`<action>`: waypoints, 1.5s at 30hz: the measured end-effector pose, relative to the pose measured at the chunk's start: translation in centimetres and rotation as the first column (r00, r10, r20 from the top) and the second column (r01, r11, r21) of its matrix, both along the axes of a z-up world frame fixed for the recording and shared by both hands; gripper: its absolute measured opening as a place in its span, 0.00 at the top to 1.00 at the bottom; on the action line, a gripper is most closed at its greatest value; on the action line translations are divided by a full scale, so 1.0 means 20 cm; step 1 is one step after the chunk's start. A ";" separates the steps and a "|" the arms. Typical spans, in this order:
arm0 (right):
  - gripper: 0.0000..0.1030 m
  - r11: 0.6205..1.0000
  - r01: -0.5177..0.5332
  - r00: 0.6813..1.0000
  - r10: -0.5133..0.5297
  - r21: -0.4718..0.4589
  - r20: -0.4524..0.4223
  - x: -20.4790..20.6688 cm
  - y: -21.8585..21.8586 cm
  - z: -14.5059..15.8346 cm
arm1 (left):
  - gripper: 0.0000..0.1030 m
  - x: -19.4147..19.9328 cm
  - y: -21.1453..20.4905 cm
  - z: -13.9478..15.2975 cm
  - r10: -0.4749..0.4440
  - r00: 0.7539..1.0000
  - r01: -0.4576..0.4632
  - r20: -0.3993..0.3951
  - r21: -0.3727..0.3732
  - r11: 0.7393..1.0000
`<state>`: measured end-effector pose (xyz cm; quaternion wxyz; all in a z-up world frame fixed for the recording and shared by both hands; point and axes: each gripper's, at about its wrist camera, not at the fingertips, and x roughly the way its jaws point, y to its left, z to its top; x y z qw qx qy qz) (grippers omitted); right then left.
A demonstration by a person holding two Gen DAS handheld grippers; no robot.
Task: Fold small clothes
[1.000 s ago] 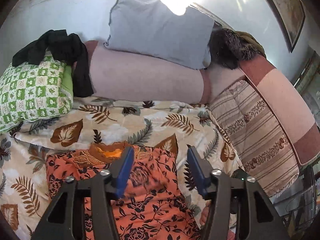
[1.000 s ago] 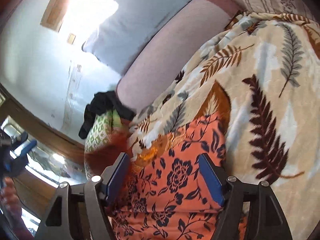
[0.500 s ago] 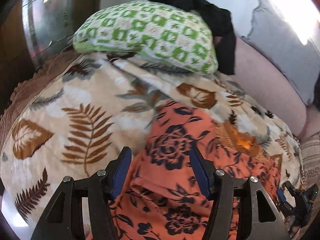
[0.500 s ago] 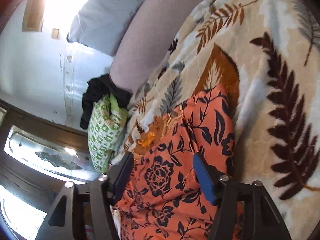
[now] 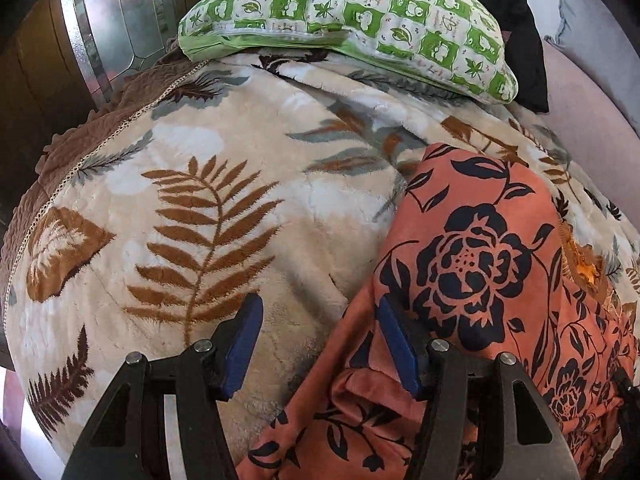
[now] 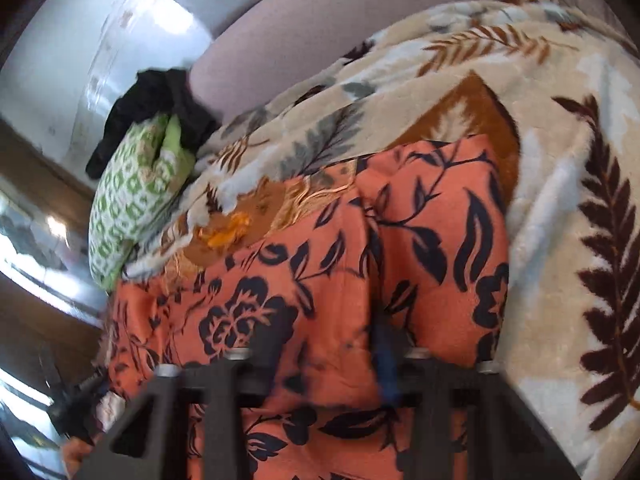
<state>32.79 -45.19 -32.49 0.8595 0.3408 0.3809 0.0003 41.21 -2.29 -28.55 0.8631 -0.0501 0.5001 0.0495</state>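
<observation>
An orange floral garment [image 5: 472, 264] lies spread on a leaf-print blanket [image 5: 208, 208]. The left tool [image 5: 320, 340] straddles its edge, jaws wide; the right tool [image 6: 320, 364], blurred, seems wide above it. A pinch may snag the plush blanket too.

— Left wrist view? 
— Close above the leaf-print blanket [image 5: 224, 216], facing the green checked pillow [image 5: 360, 12] at 12 o'clock; orange floral garment [image 5: 472, 264] at 4 o'clock.
— Right wrist view? 
— Close over the same garment [image 6: 320, 300], rolled, blurred; pillow [image 6: 132, 196] at 9 o'clock. Both share blanket [image 6: 560, 208], pillow, garment.
</observation>
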 end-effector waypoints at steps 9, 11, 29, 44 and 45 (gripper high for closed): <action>0.87 0.990 0.092 0.996 -0.092 -0.108 0.001 -0.15 -0.06 0.18 | 0.41 0.00 -0.05 -0.01 -0.027 1.000 0.027 -0.006 0.045 0.999; 0.87 0.991 0.099 0.986 -0.110 -0.094 -0.123 -0.15 -0.11 0.06 | 0.40 0.01 -0.08 -0.02 -0.045 0.999 0.047 -0.020 0.071 0.996; 0.82 0.991 0.110 0.991 -0.116 -0.076 -0.068 -0.03 -0.17 0.03 | 0.33 0.00 -0.38 -0.04 -0.242 0.970 0.241 -0.008 0.142 0.960; 0.81 0.936 -0.324 0.941 0.305 -0.135 -0.145 0.00 0.41 0.05 | 0.31 -0.12 -0.62 -0.08 -0.389 0.921 0.388 -0.029 0.168 0.906; 0.82 0.938 -0.313 0.948 0.298 -0.147 -0.115 -0.02 0.41 0.07 | 0.30 -0.14 -0.64 -0.07 -0.403 0.915 0.398 -0.019 0.203 0.895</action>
